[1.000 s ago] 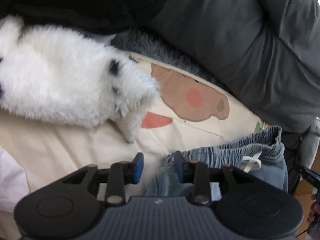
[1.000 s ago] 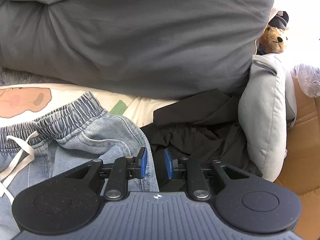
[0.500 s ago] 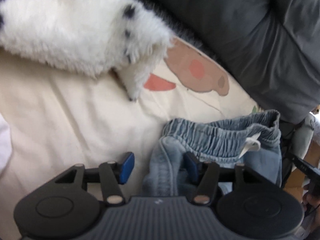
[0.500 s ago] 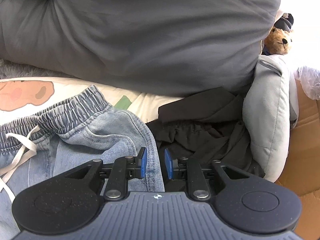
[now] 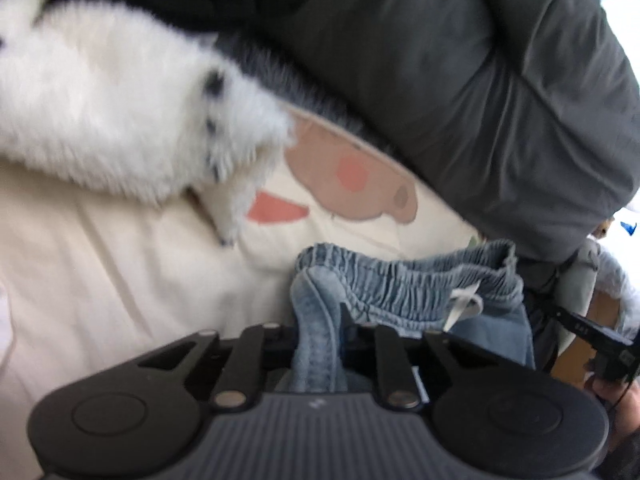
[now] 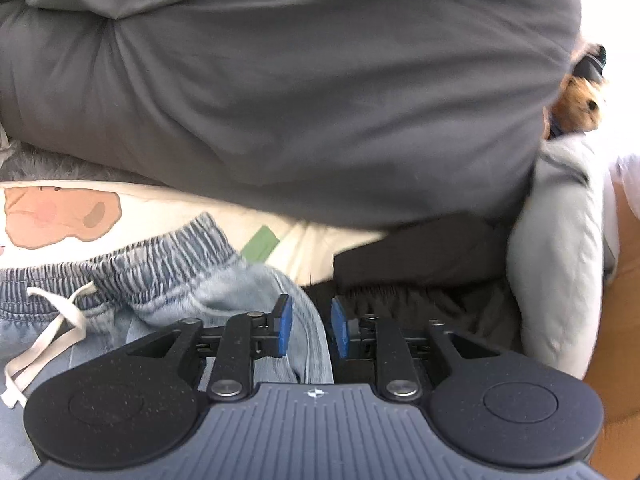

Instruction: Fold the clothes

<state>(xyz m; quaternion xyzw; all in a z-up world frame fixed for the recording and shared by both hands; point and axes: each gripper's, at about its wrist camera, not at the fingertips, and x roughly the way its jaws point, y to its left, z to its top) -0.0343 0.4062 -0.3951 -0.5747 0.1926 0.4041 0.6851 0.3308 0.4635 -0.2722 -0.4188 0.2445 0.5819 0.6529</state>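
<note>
Left gripper (image 5: 318,336) is clamped on a fold of the jeans (image 5: 404,292); right gripper (image 6: 311,326) sits slightly apart around their edge on the bed (image 5: 100,260).

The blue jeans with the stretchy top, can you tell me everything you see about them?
The light blue denim trousers look soft and faded, with a gathered elastic waistband and a white drawstring hanging loose. They lie crumpled, not yet folded, on the cream bedsheet with a cartoon print, beside a black garment and below a grey duvet. The left gripper has its jaws shut on a bunched edge by the waistband. The right gripper straddles another edge, its jaws a little apart.
</note>
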